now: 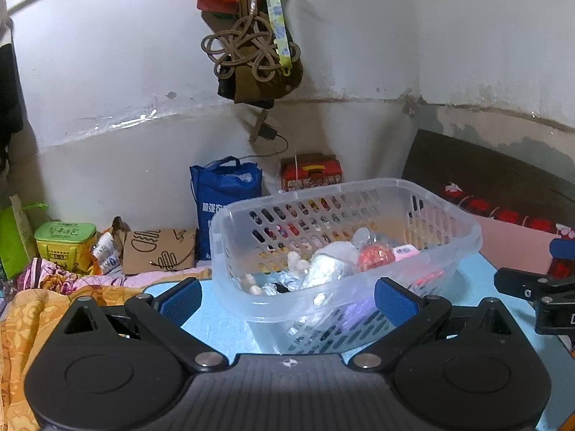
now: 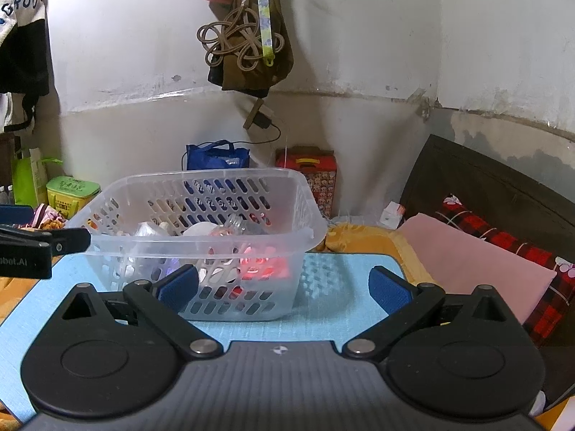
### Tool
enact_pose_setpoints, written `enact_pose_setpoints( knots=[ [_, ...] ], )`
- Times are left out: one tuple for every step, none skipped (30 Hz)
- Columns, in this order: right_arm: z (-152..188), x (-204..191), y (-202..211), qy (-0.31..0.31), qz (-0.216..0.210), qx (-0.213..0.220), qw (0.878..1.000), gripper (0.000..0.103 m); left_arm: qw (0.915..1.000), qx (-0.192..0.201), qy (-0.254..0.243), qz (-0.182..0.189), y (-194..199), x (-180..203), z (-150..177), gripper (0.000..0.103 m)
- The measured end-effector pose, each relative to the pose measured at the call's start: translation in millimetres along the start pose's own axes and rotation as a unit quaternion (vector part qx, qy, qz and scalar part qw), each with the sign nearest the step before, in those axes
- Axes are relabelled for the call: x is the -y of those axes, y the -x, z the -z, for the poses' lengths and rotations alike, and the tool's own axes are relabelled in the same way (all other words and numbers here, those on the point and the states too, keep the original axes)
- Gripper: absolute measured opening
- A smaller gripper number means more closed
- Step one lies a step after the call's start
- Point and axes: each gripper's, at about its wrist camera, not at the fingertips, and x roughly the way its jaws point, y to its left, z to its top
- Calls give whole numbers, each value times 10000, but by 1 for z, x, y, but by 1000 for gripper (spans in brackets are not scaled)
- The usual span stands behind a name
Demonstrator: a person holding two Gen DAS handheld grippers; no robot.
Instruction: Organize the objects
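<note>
Basket (image 1: pixel 345 237) sits on the blue mat (image 2: pixel 323 323), loaded with small items. Left gripper (image 1: pixel 287 298) and right gripper (image 2: pixel 284 287) hover near it, jaws apart and empty. A careless nudge could likely tip the light basket.

The white cloth (image 2: pixel 19 3) hanging at top left carries dark letters "GROU", cut by the edge. The left gripper (image 2: pixel 25 260) body shows the letters "bot.AI". Print on the green tin (image 2: pixel 72 194) and blue bag (image 1: pixel 224 197) is too small to read.
</note>
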Motion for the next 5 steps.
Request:
enact_pose_setpoints(
  knots=[
    [0,0,-1,1,6,-10,10000,103,10000,29,-15,-30,1,0,0,103],
    [-1,0,-2,-1,11,-20,10000,103,10000,69,-23,-54,1,0,0,103],
    [-1,1,-4,-8,15,-28,10000,103,9999,90,-31,-54,2,1,0,103],
    [0,1,-5,-31,13,-32,10000,103,9999,108,-42,-49,3,1,0,103],
    [0,2,-5,-56,-1,-39,10000,103,9999,129,-55,-46,3,2,1,103]
  ],
)
